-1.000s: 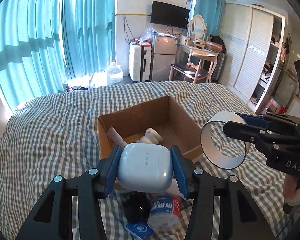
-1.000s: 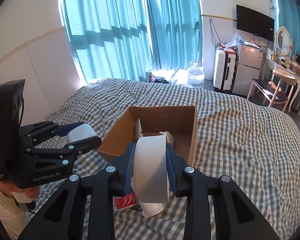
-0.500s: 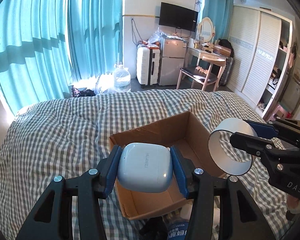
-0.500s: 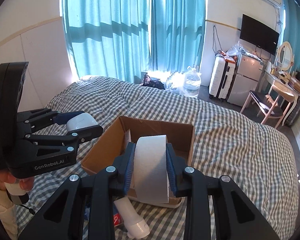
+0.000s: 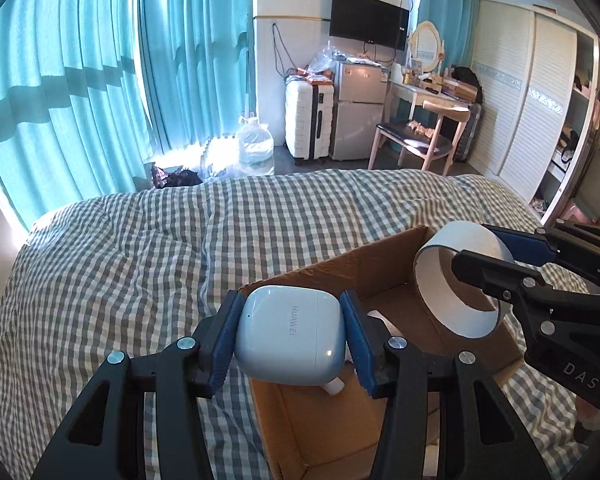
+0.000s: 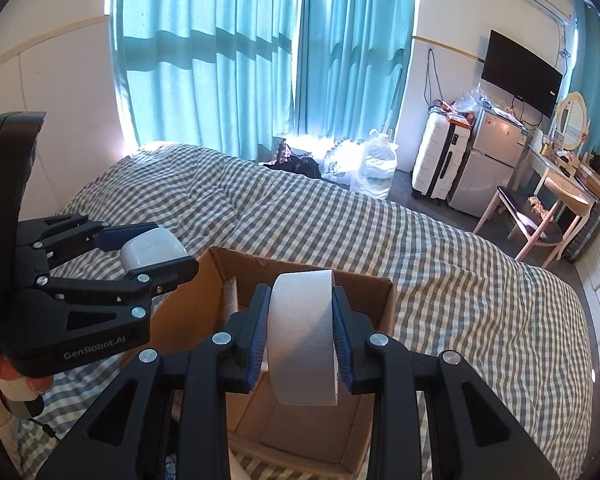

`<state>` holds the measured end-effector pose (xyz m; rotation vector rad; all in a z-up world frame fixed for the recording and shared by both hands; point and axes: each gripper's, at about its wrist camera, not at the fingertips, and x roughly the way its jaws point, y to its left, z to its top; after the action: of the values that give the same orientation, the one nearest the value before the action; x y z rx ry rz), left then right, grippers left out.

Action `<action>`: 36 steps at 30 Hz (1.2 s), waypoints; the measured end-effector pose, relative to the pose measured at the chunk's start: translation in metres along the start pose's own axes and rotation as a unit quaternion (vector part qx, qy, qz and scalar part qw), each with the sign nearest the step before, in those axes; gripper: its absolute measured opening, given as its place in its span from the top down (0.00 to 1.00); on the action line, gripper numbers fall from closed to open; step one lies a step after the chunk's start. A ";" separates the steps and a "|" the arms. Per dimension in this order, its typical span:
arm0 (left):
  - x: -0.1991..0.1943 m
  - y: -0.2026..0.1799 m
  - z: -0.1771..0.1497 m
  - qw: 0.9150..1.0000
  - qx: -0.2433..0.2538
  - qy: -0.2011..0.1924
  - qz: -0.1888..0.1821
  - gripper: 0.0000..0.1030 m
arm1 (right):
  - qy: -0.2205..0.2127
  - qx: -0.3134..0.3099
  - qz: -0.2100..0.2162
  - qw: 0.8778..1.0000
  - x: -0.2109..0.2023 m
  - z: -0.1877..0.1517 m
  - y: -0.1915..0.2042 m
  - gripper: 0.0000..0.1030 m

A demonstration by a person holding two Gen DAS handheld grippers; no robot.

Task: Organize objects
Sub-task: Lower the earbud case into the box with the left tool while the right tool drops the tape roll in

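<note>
Progress: mid-task. 2 items in grip, carried over cardboard box [image 5: 340,276], not yet dropped; small white bits already inside box, too hidden to ID. Left to do: release both into box, judged from pics.
Bed cover [image 5: 140,248]: soft checked fabric, grey/white, rumpled; box sits on it.
Left gripper [image 5: 291,338]: black frame, blue ribbed pads, clamped on earbud case from both sides; hovers at box's near-left edge.
Earbud case [image 5: 290,338]: smooth glossy plastic, pale blue-white, rounded pebble shape w/ lid seam, brand lettering on front.
Box: brown corrugated card, open top, rectangular, matte; walls upright.
Right gripper [image 6: 300,340]: same build, squeezed tight on tape roll's flat sides; roll held on edge above box interior.
Tape roll [image 6: 302,336]: wide white ring, matte paper-like face, brown card core, hollow centre.
</note>
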<state>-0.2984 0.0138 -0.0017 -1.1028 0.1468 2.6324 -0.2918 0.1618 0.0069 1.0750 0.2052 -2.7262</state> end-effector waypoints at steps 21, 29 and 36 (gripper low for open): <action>0.066 -0.008 -0.027 0.998 -0.003 0.059 0.013 0.50 | 0.070 0.036 0.003 0.997 0.081 -0.030 -0.037 0.71; 0.069 -0.006 -0.028 0.998 -0.003 0.059 0.005 0.50 | 0.070 0.047 0.021 0.996 0.079 -0.031 -0.044 0.71; 0.043 -0.012 -0.025 0.999 -0.013 0.035 0.001 0.17 | 0.036 0.048 0.013 0.998 0.050 -0.025 -0.041 0.40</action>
<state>-0.3064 0.0301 -0.0493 -1.2046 0.1287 2.6057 -0.3210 0.2002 -0.0432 1.1946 0.0723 -2.7013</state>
